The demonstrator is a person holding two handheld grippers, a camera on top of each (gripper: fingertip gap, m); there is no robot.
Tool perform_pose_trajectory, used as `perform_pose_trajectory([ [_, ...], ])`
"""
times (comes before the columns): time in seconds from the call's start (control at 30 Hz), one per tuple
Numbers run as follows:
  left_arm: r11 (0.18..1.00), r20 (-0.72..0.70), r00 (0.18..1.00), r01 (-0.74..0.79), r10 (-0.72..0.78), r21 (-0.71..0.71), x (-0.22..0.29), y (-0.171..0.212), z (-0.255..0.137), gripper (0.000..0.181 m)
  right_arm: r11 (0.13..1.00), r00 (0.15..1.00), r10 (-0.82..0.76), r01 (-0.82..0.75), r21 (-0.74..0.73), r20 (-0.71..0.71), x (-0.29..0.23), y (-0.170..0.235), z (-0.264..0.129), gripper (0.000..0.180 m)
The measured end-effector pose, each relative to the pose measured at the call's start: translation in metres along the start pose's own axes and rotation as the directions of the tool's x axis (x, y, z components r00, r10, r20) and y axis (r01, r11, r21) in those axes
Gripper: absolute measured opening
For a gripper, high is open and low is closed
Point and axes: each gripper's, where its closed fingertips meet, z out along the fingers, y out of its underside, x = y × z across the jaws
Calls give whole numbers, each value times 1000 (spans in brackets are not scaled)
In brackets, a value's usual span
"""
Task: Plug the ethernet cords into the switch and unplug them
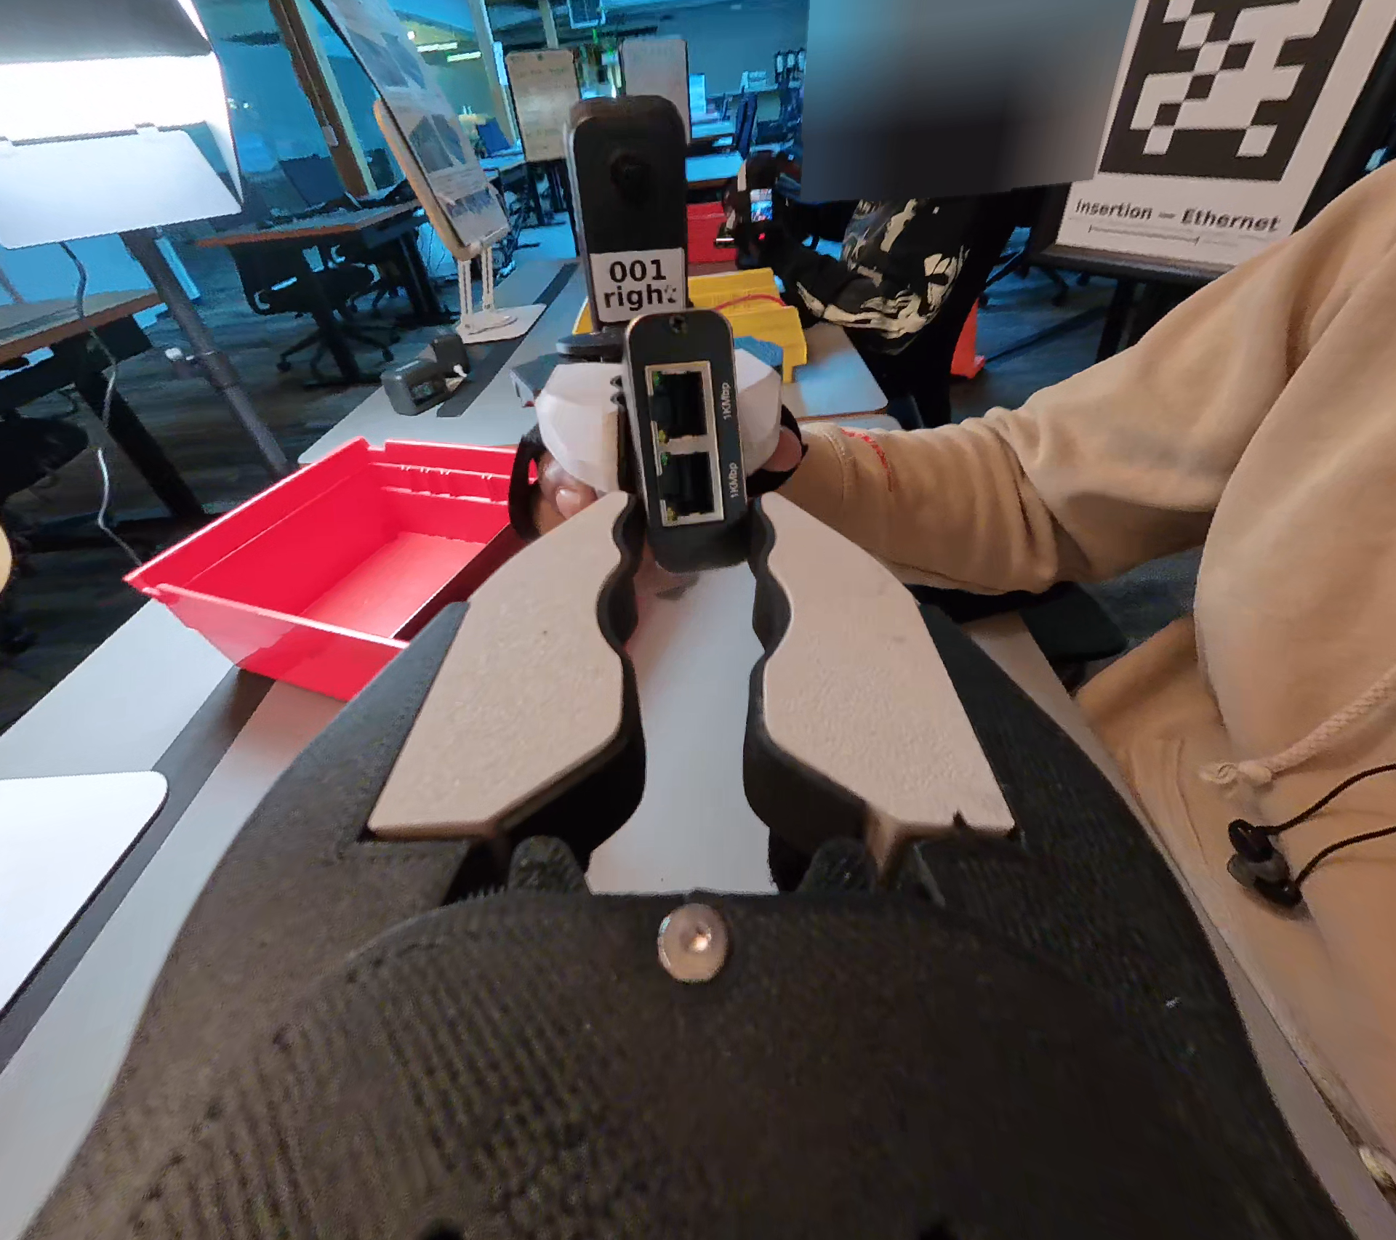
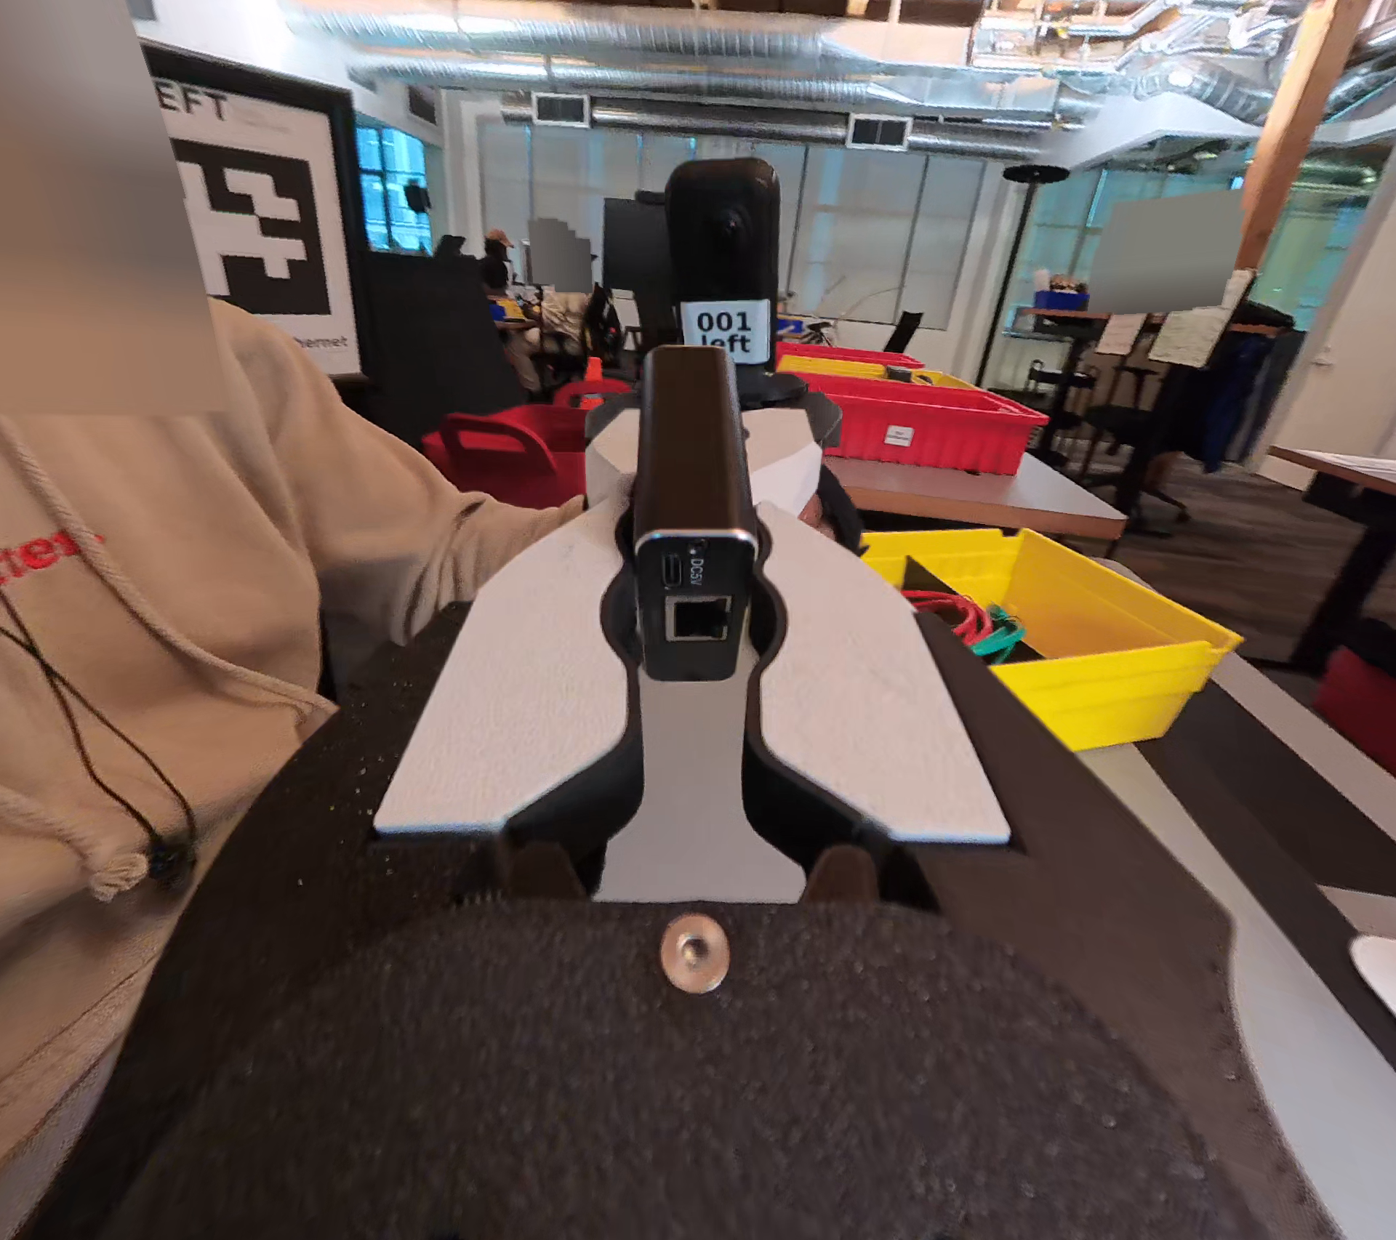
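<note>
The switch point(image 1: 689, 441) fills the gap between the left gripper point(image 1: 689, 524)'s fingertips at centre frame, and likewise between the right gripper point(image 2: 693, 569)'s, so neither gap has room left. Directly behind it each view is blocked by the opposite gripper's white body and upright black camera point(image 1: 628, 207). Two empty ports face the left wrist view, one faces the right. Lower left in the left view, a red bin point(image 1: 227, 592) stands open and empty; at right in the right view, a yellow bin point(image 2: 1118, 683) holds coiled cords point(image 2: 974, 622). The person's beige sleeve point(image 1: 1057, 471) closes the right side.
</note>
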Motion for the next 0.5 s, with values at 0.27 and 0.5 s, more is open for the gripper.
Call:
perform_pose_trajectory([
  [0.27,999,46,999,1,-4,49,-12,3,-1,25,1000,997,30,-30,-2,-66,11,1,1,25],
  [0.5,999,116,993,-19,14,44,-31,-2,-25,42,998,992,58,-59,-11,-111,21,-1,-6,24],
])
